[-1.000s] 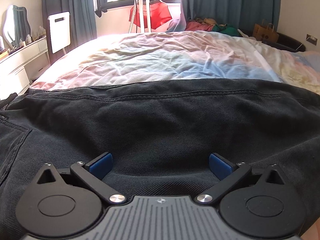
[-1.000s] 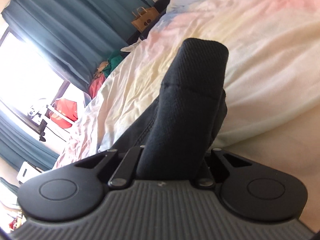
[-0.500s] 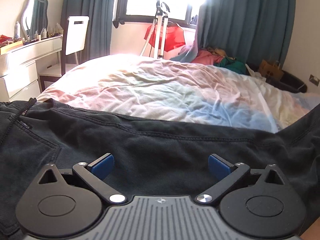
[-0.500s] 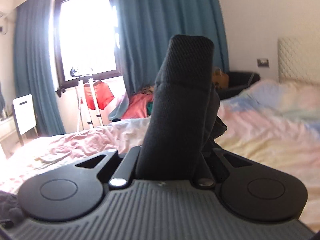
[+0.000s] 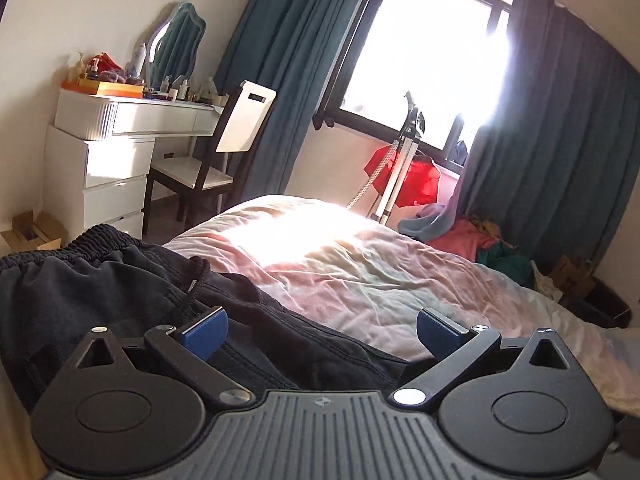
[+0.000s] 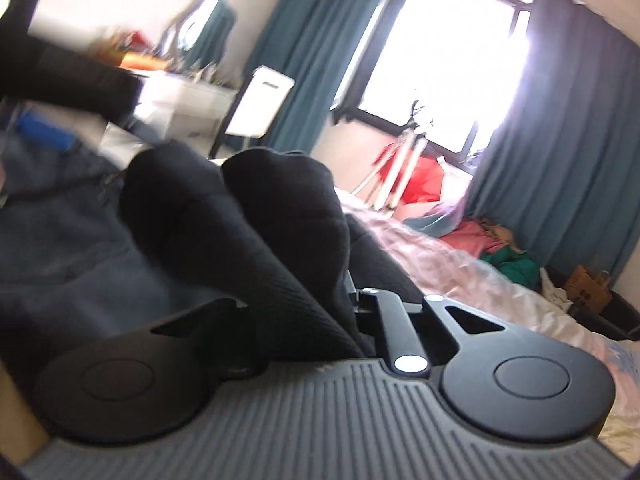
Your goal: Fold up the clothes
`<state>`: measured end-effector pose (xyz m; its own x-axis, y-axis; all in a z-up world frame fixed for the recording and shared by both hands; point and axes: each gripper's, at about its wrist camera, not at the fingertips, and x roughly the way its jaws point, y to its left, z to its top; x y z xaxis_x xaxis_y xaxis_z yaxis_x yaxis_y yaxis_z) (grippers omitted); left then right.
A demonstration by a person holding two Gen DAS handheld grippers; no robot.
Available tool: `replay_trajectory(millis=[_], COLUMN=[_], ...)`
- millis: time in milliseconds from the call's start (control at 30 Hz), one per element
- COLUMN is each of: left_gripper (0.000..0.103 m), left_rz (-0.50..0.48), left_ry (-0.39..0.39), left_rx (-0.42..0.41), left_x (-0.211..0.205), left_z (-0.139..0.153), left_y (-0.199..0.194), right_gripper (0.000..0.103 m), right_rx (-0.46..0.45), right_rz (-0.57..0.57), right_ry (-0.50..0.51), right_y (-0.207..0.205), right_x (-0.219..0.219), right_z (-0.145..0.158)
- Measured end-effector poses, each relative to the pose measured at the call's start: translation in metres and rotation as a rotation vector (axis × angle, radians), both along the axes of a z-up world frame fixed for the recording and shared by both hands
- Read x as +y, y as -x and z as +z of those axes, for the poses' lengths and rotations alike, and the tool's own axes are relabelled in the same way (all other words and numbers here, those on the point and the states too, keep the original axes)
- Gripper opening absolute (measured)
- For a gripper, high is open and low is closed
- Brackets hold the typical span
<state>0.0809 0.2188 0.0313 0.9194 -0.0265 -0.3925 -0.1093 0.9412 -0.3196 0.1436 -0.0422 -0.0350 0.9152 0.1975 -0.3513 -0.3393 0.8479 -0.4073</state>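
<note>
Black trousers (image 5: 100, 292) lie on the pastel bed sheet (image 5: 360, 272), their elastic waistband (image 5: 96, 240) at the left. My left gripper (image 5: 320, 330) hovers open just above the dark cloth, and its blue pads (image 5: 206, 330) grip nothing. In the right wrist view my right gripper (image 6: 320, 292) is shut on a thick fold of the black trousers (image 6: 248, 216). The fold bulges up over the fingers and hides the pads. More of the garment (image 6: 72, 248) spreads out to the left. A blurred dark shape with a blue patch (image 6: 44, 132) crosses the upper left.
A white dresser (image 5: 116, 152) with bottles and a mirror stands at the left, with a white-backed chair (image 5: 224, 148) beside it. Beyond the bed are a clothes steamer stand (image 5: 400, 168), a red garment, a pile of clothes (image 5: 480, 244), teal curtains and a bright window.
Both grippers rose and swung left towards the waistband end. The right gripper rolled upright and carried its fold of black cloth across the bed. The left gripper stayed open.
</note>
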Motion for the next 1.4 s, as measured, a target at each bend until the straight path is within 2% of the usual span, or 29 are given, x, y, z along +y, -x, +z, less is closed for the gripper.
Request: replay_trajectory(millis=[100,167,267,333,400,433,500,533,667,833,933,1000,1067,1167,1300,1333,1400], left_gripper=[0.102,0.102,0.102,0.102,0.102,0.102,0.102,0.102,0.101,0.101,0.102,0.103,0.103,0.103,0.103,0.103,0.100], left_rz=[-0.034,-0.067,-0.129,-0.176,-0.224,-0.244,-0.268,-0.279,-0.293,-0.312,-0.304,-0.302,-0.296,-0.289,-0.287,-0.286,-0.294], left_ry=[0.002,-0.016,-0.036,-0.050,-0.072,-0.088,-0.123,-0.140,-0.231,-0.359,-0.432,-0.426,-0.396,-0.400,-0.396,-0.384,-0.291], left_rx=[0.019,0.022,0.039,0.060,0.083,0.091,0.100,0.106,0.144,0.233,0.266,0.299,0.322,0.328,0.325,0.325,0.336], left_x=[-0.003,-0.012,-0.028,-0.040,-0.051,-0.057,-0.067,-0.071,-0.086,-0.104,-0.115,-0.116,-0.113,-0.112,-0.111,-0.109,-0.096], left_z=[-0.004,-0.007,-0.014,-0.019,-0.025,-0.027,-0.031,-0.033,-0.043,-0.062,-0.072,-0.078,-0.081,-0.081,-0.078,-0.076,-0.067], left_y=[-0.002,-0.002,-0.007,-0.011,-0.013,-0.013,-0.010,-0.010,-0.006,0.001,0.002,-0.004,-0.010,-0.011,-0.010,-0.009,-0.007], right_gripper=[0.013,0.014,0.017,0.029,0.047,0.050,0.065,0.067,0.067,0.067,0.067,0.067,0.067,0.069,0.069,0.069,0.069], right_rx=[0.063,0.064,0.080,0.144,0.217,0.239,0.293,0.312,0.317,0.280,0.340,0.407,0.441,0.414,0.419,0.421,0.423], right_rz=[0.008,-0.004,0.011,0.047,0.090,0.100,0.125,0.134,0.107,-0.178,-0.329,-0.400,-0.427,-0.414,-0.414,-0.414,-0.420], right_ry=[0.087,0.039,0.014,0.007,-0.028,-0.049,-0.121,-0.164,-0.315,-0.469,-0.557,-0.586,-0.570,-0.497,-0.512,-0.519,-0.528], right_y=[0.006,0.005,0.013,0.012,0.010,0.016,0.033,0.040,0.056,0.031,0.010,-0.004,-0.009,-0.005,-0.001,0.000,0.001], right_x=[0.020,0.019,0.022,0.027,0.028,0.021,0.002,-0.012,-0.068,-0.124,-0.145,-0.153,-0.153,-0.142,-0.144,-0.146,-0.147], right_z=[-0.051,-0.051,-0.035,-0.028,-0.023,-0.015,-0.002,0.006,0.024,0.027,0.014,-0.008,-0.025,-0.030,-0.028,-0.028,-0.027])
